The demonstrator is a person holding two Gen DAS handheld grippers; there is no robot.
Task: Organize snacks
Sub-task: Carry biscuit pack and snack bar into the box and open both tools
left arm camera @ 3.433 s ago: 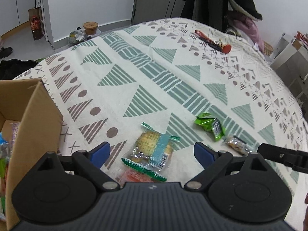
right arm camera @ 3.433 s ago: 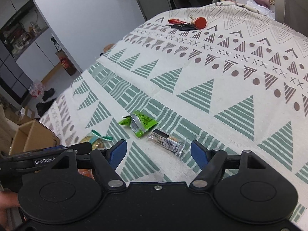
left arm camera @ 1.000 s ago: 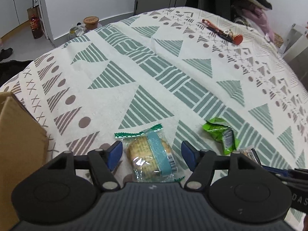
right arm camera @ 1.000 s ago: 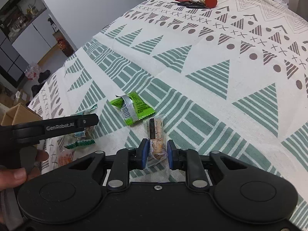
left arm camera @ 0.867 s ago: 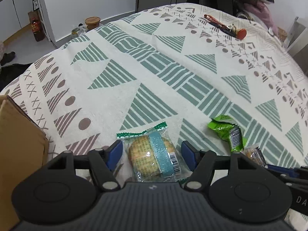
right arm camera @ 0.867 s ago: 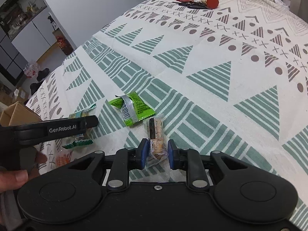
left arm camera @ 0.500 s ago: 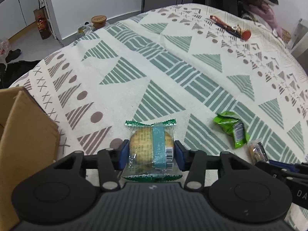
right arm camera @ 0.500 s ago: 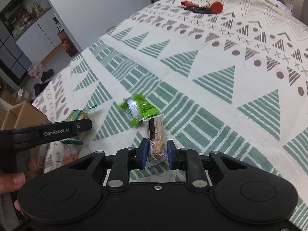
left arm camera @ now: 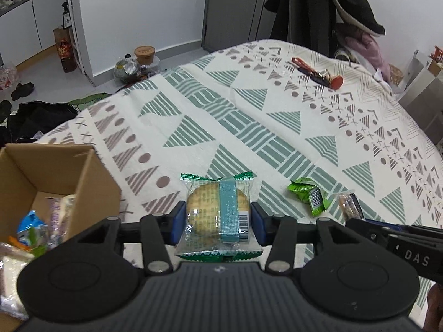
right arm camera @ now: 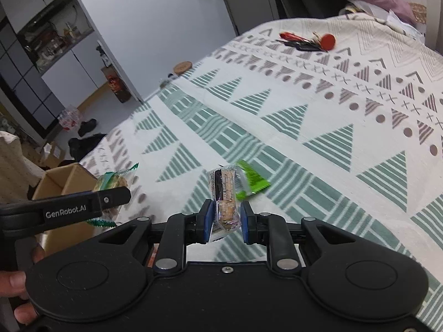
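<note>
My left gripper point(left arm camera: 215, 222) is shut on a clear-wrapped round biscuit packet point(left arm camera: 214, 211) with green crimped ends, lifted off the patterned tablecloth point(left arm camera: 249, 127). The packet also shows in the right wrist view point(right arm camera: 112, 184). My right gripper point(right arm camera: 224, 222) is shut on a clear-wrapped snack bar point(right arm camera: 224, 193), held above the cloth; the bar also shows in the left wrist view point(left arm camera: 349, 203). A green snack packet point(left arm camera: 307, 193) lies on the cloth, partly behind the bar in the right wrist view point(right arm camera: 253, 179). An open cardboard box point(left arm camera: 52, 171) with several snacks inside stands at the left.
Red-handled tools and a red cap point(left arm camera: 318, 73) lie at the far side of the table. Beyond the table's far-left edge are a jar and clutter point(left arm camera: 138, 61) on the floor. Coats point(left arm camera: 318, 8) hang behind the table.
Both grippers have risen with their snacks, the biscuit packet and the bar now clear of the cloth. The left gripper closed on the biscuit packet within the last second. The box's inside has come into view.
</note>
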